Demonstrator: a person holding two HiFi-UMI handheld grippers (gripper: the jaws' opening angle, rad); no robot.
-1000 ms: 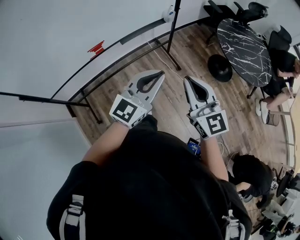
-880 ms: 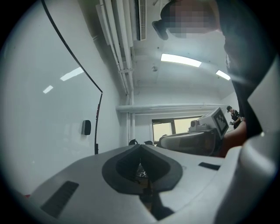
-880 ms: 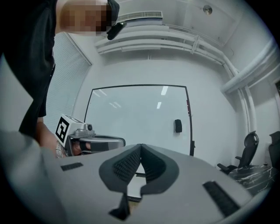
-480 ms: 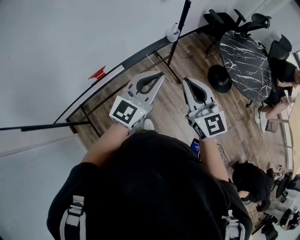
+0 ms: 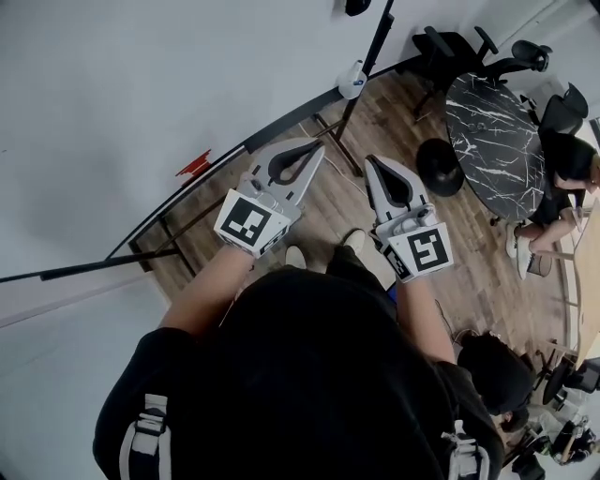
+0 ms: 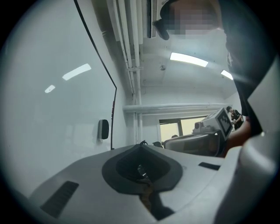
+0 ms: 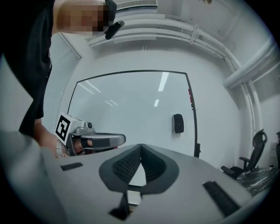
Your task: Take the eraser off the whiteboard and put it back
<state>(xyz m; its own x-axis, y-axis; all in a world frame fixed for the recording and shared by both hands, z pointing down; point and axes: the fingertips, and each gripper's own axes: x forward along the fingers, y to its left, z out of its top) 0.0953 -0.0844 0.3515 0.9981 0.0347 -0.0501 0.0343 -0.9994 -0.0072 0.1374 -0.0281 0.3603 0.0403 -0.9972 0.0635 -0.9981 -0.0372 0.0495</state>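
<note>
Both the left tongs (image 6: 141, 145) and the right tongs (image 7: 140, 146) are closed on nothing, facing the whiteboard (image 7: 131, 105). The eraser (image 7: 177, 123) clings near the whiteboard's right edge, untouched. Approach step, seemingly; next, one pair must open around it.

Head view: eraser (image 5: 356, 6) clipped by the top edge, only its lower end shows. Whiteboard (image 5: 141, 84) runs out of frame left and top. Small white item (image 5: 352, 80) near its lower corner is too small to ID. Seated person (image 5: 567, 155) cut by the right edge. Right gripper view: board's bottom edge is hidden behind the right gripper (image 7: 140, 146) tongs. Left gripper view: distant people (image 6: 234, 116) too small to make out.
</note>
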